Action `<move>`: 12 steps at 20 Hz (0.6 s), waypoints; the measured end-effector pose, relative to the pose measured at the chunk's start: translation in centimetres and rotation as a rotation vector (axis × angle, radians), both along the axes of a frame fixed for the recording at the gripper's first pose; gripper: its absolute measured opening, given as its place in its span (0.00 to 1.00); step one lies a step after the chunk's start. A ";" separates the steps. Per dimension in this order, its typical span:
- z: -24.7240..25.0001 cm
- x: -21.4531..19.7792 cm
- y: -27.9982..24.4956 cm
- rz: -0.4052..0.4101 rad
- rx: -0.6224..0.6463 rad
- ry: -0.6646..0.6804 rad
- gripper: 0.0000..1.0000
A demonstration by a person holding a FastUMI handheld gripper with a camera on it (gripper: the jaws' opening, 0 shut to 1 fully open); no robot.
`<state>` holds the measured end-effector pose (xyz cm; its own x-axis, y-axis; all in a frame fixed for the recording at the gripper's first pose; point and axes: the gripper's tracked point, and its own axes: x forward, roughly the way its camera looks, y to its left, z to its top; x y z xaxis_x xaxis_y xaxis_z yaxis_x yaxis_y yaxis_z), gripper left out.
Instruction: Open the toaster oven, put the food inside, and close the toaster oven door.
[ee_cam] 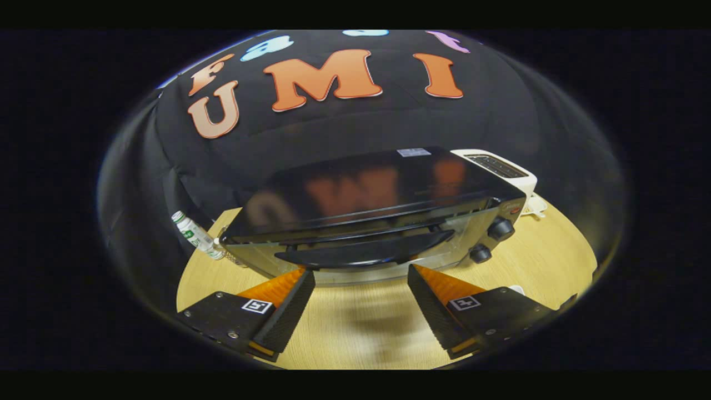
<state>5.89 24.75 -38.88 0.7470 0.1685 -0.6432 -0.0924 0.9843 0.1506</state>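
Seen now from the gripper view: jaws (361, 278) spread wide open, gripping nothing, over a wooden bench (355, 328). Just ahead of the fingertips, a toaster oven (377, 216), door shut, its dark handle (364, 251) close above them. Behind it, a white toaster (508, 169); beside its other end, a small bottle (194, 234).

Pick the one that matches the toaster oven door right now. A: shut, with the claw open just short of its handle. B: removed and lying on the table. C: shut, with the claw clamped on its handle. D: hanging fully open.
A: the toaster oven door is shut, and the claw is spread open on the near side of the handle, gripping nothing.
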 end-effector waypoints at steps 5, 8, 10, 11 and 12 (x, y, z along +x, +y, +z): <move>0.3 -1.2 -1.1 -0.014 -0.017 0.005 0.99; 2.5 -2.3 -2.4 -0.016 -0.012 -0.029 1.00; 4.6 -2.2 -3.7 -0.025 -0.014 -0.061 0.99; 6.0 -1.8 -4.7 -0.028 -0.020 -0.088 0.99; 7.6 -1.3 -5.6 -0.029 -0.028 -0.117 0.99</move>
